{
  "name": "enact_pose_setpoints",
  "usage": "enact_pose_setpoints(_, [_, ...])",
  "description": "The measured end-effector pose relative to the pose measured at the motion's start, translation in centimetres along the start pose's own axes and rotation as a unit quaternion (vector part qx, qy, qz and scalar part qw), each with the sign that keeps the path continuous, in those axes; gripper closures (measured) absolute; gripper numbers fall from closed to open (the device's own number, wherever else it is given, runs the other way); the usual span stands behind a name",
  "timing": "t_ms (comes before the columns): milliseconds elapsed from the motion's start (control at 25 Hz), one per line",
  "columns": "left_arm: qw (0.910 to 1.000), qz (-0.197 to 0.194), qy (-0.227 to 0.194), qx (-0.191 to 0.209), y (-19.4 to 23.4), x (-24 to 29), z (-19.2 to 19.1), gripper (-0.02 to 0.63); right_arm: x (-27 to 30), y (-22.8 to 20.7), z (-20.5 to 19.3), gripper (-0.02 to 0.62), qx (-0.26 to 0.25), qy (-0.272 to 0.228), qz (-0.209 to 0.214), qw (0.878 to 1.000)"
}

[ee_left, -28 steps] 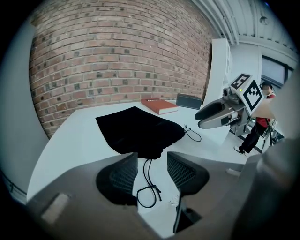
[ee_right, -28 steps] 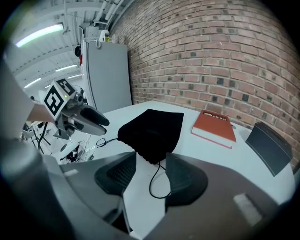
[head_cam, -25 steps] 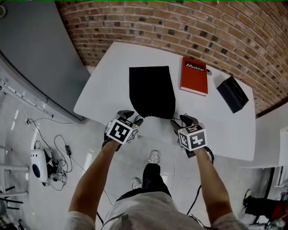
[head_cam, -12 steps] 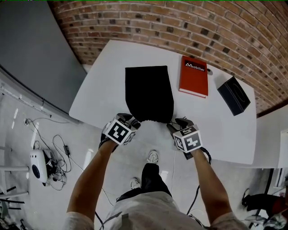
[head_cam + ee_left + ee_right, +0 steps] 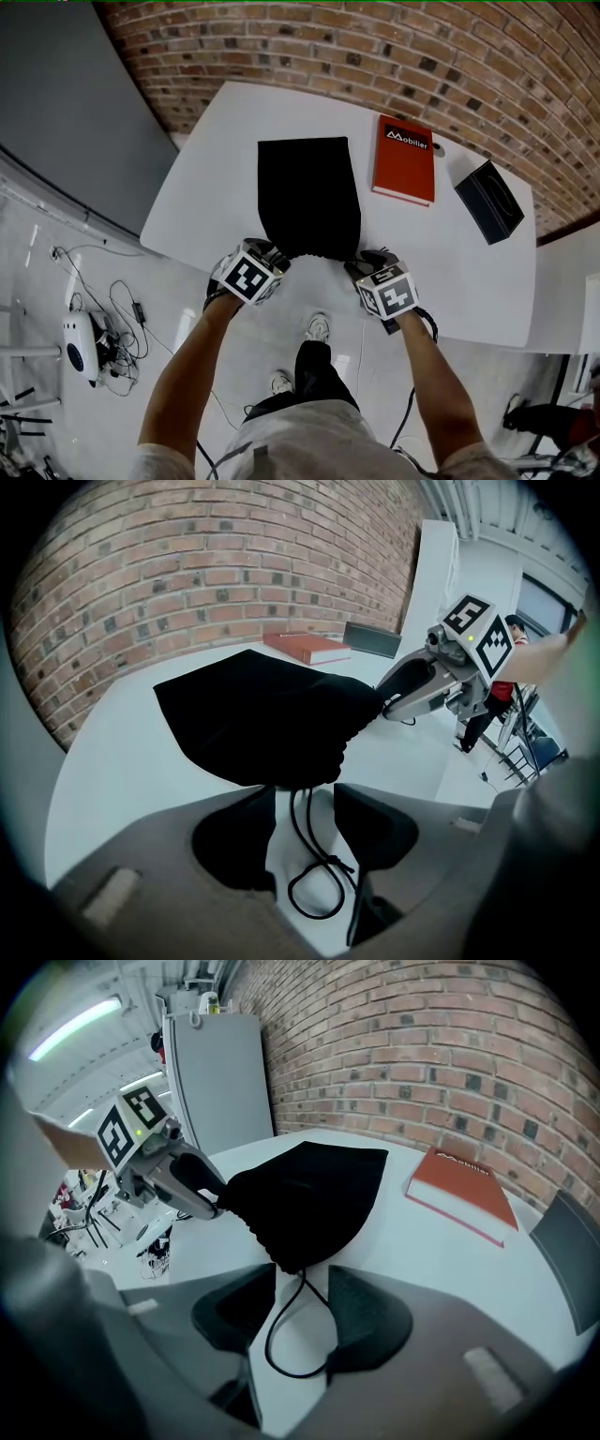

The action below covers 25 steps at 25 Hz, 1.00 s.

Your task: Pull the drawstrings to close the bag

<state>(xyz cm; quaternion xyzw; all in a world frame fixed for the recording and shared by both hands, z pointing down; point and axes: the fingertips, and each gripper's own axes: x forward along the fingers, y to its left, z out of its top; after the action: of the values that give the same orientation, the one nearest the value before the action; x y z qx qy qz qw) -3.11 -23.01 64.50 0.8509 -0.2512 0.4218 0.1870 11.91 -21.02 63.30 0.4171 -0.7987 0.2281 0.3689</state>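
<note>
A black drawstring bag (image 5: 309, 192) lies flat on the white table (image 5: 211, 178), its gathered mouth toward the near edge. My left gripper (image 5: 278, 253) is at the bag's near left corner and stands open. In the left gripper view the left gripper (image 5: 305, 799) has a knotted black cord loop (image 5: 314, 892) lying loose between its jaws. My right gripper (image 5: 360, 263) is at the near right corner. In the right gripper view the right gripper (image 5: 300, 1283) straddles the other cord loop (image 5: 275, 1344); its jaws are closing and the pads do not touch the cord.
A red book (image 5: 405, 157) lies right of the bag, and a dark box (image 5: 489, 202) sits farther right. A brick wall (image 5: 394, 56) runs behind the table. Cables (image 5: 122, 323) and a white device (image 5: 80, 345) lie on the floor at left.
Both grippers have moved forward to the bag's near corners. The right one has also shifted left toward the bag.
</note>
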Motion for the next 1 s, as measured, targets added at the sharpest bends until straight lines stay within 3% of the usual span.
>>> enact_pose_setpoints(400, [0.9999,-0.004,0.01,0.008,-0.12,0.12,-0.16,0.41,0.63,0.27,-0.37,0.457,-0.022,0.022,0.009,0.999])
enact_pose_setpoints(640, [0.9998,-0.012,0.006,0.014,-0.6,0.45,-0.01,0.454,0.38,0.1,-0.68,0.497,-0.022,0.031,0.007,0.999])
enact_pose_setpoints(1000, [0.9997,-0.004,0.019,-0.016,-0.08,0.01,-0.37,0.508,0.01,-0.29,-0.89,0.555,-0.004,0.031,-0.004,1.0])
